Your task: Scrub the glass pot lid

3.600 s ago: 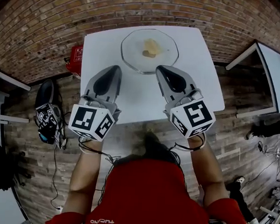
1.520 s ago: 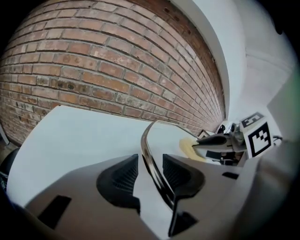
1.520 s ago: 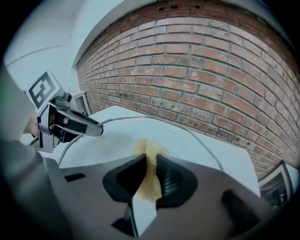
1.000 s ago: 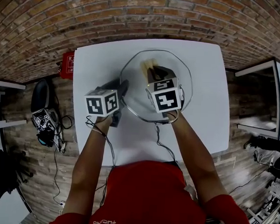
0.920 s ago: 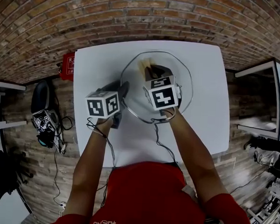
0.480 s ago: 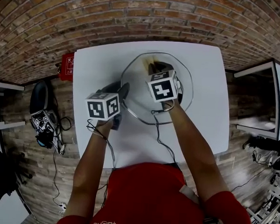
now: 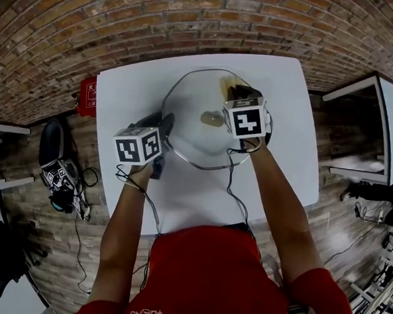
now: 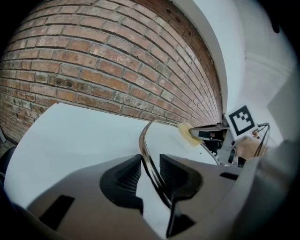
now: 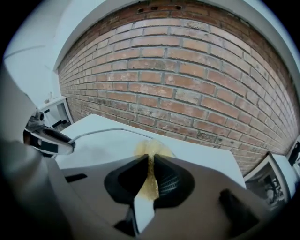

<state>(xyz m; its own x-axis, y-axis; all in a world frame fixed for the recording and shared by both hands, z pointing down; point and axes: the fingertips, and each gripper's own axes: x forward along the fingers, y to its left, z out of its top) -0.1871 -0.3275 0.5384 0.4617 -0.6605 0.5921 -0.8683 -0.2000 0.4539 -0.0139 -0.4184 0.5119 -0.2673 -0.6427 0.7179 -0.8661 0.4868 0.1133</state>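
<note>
The left hand-held gripper (image 8: 149, 172) is clamped on the metal rim of the glass pot lid (image 7: 188, 136), its two black pads pressing the rim's near-left edge from either side to steady it. The right hand-held gripper (image 9: 151, 171) has its jaws nearly together, pinching a thin yellow sponge (image 9: 152, 148) that sticks out past the tips. In the head view that sponge sits over the far right part of the lid, close to the rim and beyond the knob (image 7: 212, 119); whether it presses on the glass cannot be told for sure. The lid lies domed side up in the middle of the white desk (image 7: 131, 92), with a brick wall behind. Both grips the job needs are in place, so the scrubbing looks to be under way rather than starting or ending. The glass shows no suds or streaks to mark which parts are done. By this reading the near half, the left side and the ring round the knob are yet to be covered.
</note>
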